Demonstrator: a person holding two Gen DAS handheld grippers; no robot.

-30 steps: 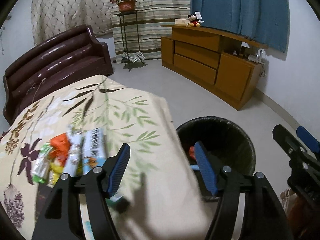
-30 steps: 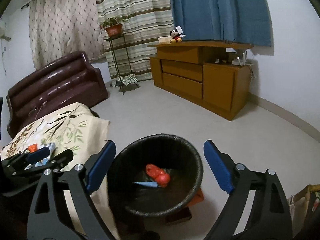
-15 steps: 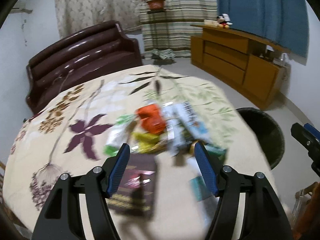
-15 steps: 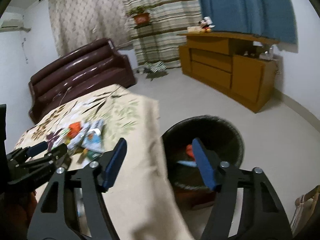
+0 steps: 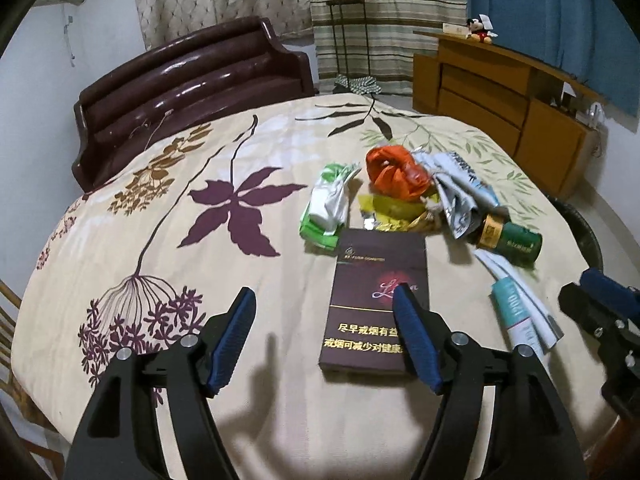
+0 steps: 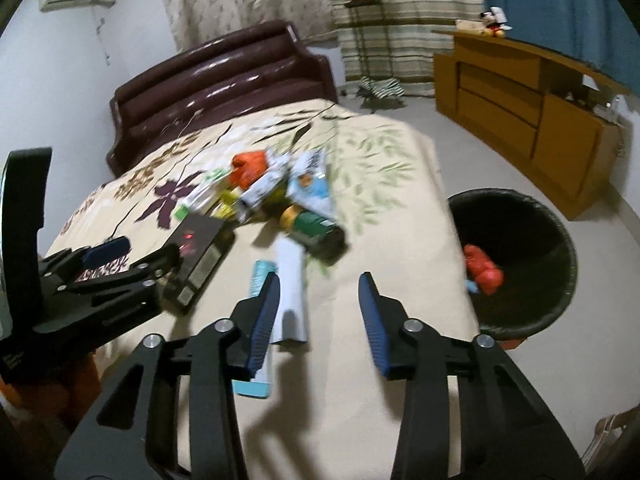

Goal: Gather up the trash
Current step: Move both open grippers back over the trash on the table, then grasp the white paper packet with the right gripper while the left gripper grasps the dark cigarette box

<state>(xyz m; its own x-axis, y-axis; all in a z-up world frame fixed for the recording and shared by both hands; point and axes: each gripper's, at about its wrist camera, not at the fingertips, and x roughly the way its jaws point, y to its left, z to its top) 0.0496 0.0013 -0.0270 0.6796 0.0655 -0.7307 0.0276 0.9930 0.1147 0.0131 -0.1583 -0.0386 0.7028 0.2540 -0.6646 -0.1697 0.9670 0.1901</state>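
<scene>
1. Trash pile sits mid-table on the floral cloth [image 5: 168, 272], toward the edge by the black bin [image 6: 520, 264]. "Bench" doesn't fit; it's a cloth-covered table.
2. Left gripper [image 5: 326, 334]: jaws fairly wide and opening, nothing between the pads. The dark cigarette box [image 5: 378, 280] lies just ahead, a bit right of centre, long axis running away from the jaws.
3. Right gripper [image 6: 318, 314]: jaws closing, nothing gripped. The white-and-teal tube [image 6: 290, 292] lies under its left jaw, long axis along the pointing line.
4. Left is nearer the box, right nearer the tube and the green can [image 6: 316, 228].
5. Right view is blurred, so wrappers can't be told apart; bin bottom partly hidden.
</scene>
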